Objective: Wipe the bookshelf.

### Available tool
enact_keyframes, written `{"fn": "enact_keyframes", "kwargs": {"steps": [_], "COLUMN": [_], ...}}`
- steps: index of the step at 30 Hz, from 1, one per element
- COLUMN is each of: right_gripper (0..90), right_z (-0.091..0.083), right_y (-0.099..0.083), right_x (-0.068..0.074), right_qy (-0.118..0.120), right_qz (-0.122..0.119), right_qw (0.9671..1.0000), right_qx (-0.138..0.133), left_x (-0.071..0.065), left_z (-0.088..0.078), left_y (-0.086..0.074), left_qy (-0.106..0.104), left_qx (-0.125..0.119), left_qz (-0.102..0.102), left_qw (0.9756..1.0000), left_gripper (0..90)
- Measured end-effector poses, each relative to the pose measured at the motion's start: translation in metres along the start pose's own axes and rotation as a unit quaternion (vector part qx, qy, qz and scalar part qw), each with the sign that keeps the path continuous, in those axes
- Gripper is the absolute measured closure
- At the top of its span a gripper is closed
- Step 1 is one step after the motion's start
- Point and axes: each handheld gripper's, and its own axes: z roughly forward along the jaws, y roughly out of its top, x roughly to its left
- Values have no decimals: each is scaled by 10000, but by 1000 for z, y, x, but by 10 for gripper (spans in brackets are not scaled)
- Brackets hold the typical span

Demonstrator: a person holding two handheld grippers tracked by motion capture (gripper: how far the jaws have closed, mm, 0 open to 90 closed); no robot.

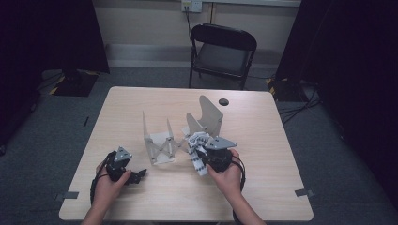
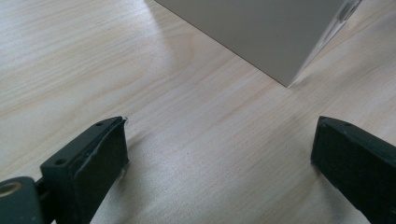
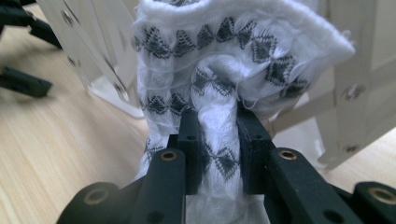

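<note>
Looking down from the high view, you get the whole layout: a pale wooden table (image 1: 141, 197), a folding rack (image 1: 162, 140) of light panels near the middle of the frame, a black folding chair (image 1: 220, 51) behind it at the top, and a person's two hands coming in from the bottom edge. What that view doesn't give you is the grip itself, it's just too small there.

The right gripper view sorts that out. The right gripper (image 3: 218, 135) has its two black jaws pinched onto a bunched fold of a white sock (image 3: 219, 79) with black diamond patterns, the fabric squeezed into a narrow column between the pads and flaring out wide above them toward the top of the frame. Rack panels with rivets stand right behind the sock on both sides. In the high view the sock (image 1: 197, 145) sits just left of centre-right, hanging off the front of that gripper (image 1: 202, 157) and up against the rack's right end.

The left gripper view is way plainer: the left gripper (image 2: 219, 149) has its jaws spread wide with nothing but bare tabletop between them, and a corner of a rack panel (image 2: 261, 32) in the upper part of the frame. From above it (image 1: 136, 176) rests low at lower left, well apart from the sock.
</note>
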Motion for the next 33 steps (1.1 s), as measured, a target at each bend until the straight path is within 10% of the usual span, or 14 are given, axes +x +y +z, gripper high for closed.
{"fn": "enact_keyframes", "kwargs": {"steps": [19, 33], "right_gripper": [730, 735], "right_z": [16, -25], "right_y": [-44, -26], "right_x": [3, -6], "right_qy": [287, 176], "right_qz": [-66, -55], "right_qw": [9969, 9996], "right_qx": [733, 230], "left_x": [0, 0], "left_z": [0, 0], "left_y": [0, 0], "left_qy": [-7, -5], "left_qx": [-2, -2], "left_qz": [-15, -13], "left_qw": [10000, 10000], "left_gripper": [34, 34]}}
